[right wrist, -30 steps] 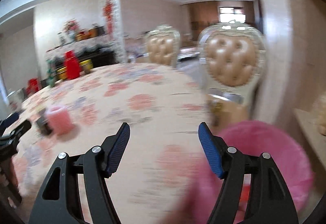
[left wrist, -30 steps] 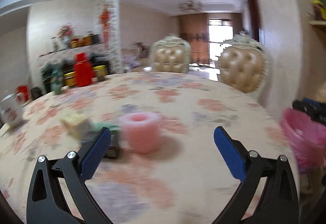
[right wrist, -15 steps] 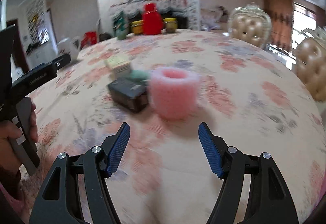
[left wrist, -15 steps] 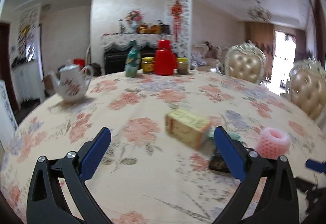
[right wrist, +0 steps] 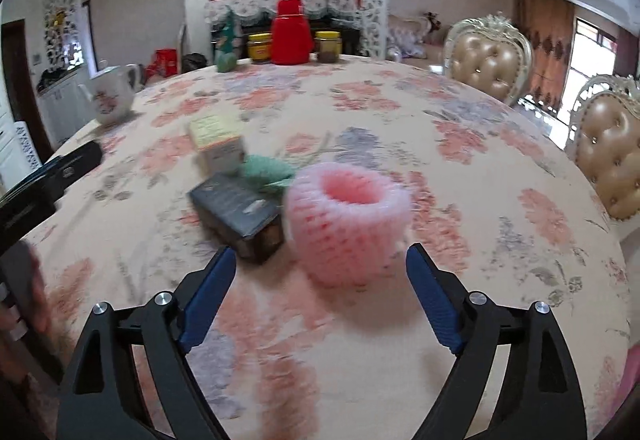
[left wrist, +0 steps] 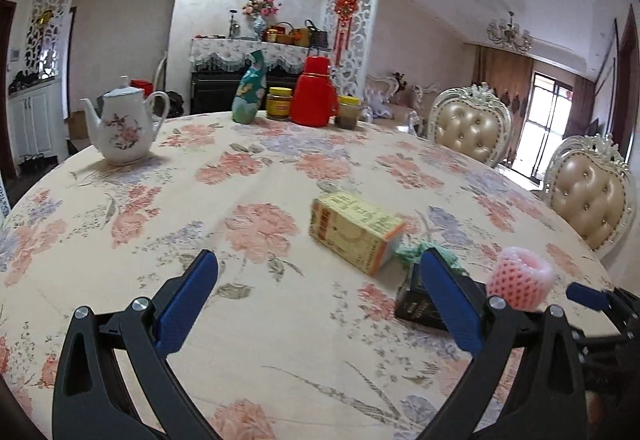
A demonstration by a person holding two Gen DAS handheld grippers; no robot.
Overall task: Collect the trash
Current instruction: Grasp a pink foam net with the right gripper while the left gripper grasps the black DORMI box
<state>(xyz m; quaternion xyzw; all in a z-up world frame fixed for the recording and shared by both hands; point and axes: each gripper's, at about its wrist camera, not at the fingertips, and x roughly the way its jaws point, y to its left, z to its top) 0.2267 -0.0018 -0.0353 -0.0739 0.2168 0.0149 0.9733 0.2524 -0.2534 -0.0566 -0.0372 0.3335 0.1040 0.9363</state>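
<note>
A pink foam fruit net (right wrist: 348, 224) stands on the floral tablecloth just ahead of my open, empty right gripper (right wrist: 320, 288). Left of it lie a black box (right wrist: 236, 213), a crumpled green net (right wrist: 266, 171) and a yellow carton (right wrist: 216, 145). In the left wrist view the yellow carton (left wrist: 354, 232) lies ahead and to the right of my open, empty left gripper (left wrist: 320, 296), with the black box (left wrist: 418, 304) partly hidden behind the right finger and the pink net (left wrist: 520, 282) further right.
A white teapot (left wrist: 122, 131) stands at the far left. A red thermos (left wrist: 314, 91), jars and a green bottle (left wrist: 248, 89) stand at the table's far edge. Two padded chairs (left wrist: 472, 129) stand on the right side. The right gripper's tip (left wrist: 588, 296) shows at the right.
Both grippers swung left from the pink bin toward the trash pile. My right gripper has moved closer to the pink foam net. The left view has settled on the carton.
</note>
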